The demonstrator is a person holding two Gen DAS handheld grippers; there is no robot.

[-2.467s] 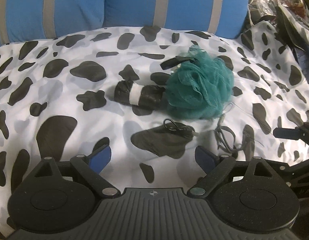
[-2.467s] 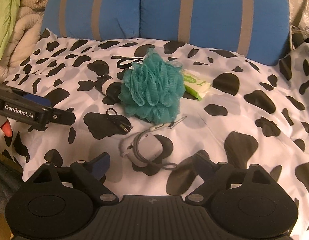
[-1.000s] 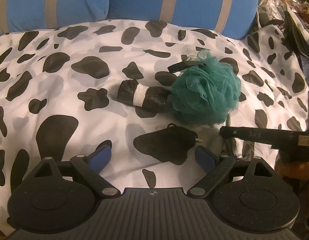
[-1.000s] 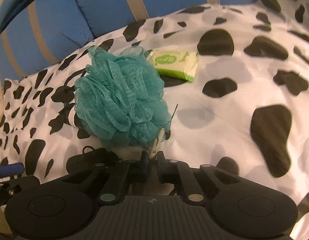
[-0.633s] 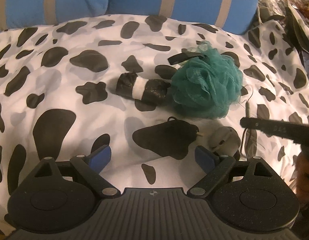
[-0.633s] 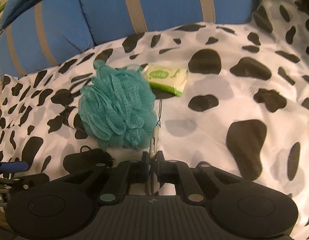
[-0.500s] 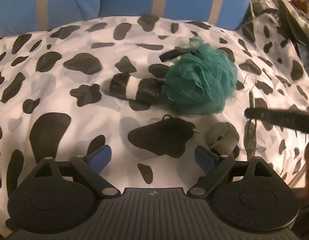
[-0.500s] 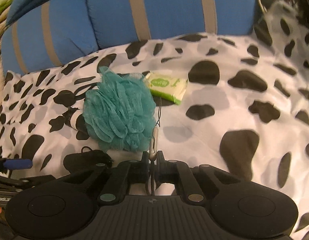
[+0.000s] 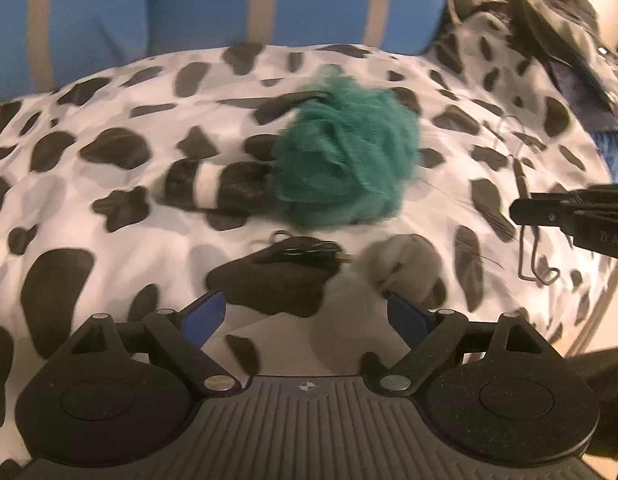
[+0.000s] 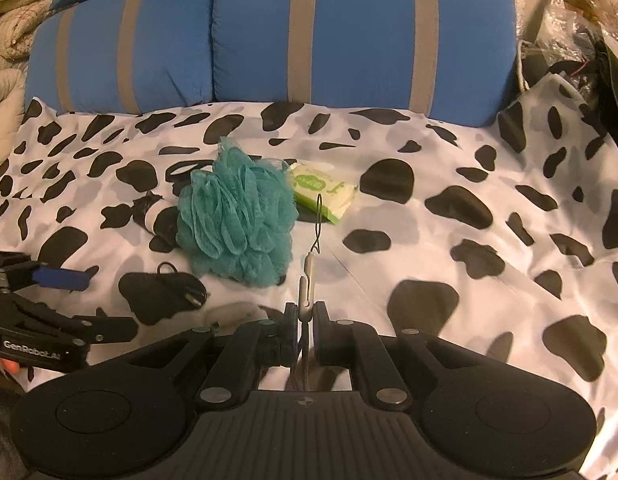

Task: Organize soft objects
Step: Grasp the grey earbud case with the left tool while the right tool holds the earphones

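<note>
On a cow-print bedspread [image 10: 449, 240], the right gripper [image 10: 305, 314] was pressed together on the thin grey strap [image 10: 309, 268] of a small grey pouch [image 9: 401, 258], the strap's cord loop standing up toward 12 o'clock. The left gripper [image 9: 305, 312] hung spread wide with nothing between its blue pads [image 9: 205, 314], the pouch just off its right-hand finger. A teal bath pouf [image 10: 237, 224] lay mid-bed. A green wipes packet [image 10: 323, 192] sat at the pouf's 2 o'clock, a black-and-white roll [image 10: 155, 220] at its 9 o'clock and a coiled black cable [image 10: 185, 284] at its 7 o'clock. Blue striped cushions [image 10: 349, 40] lined the far edge.
</note>
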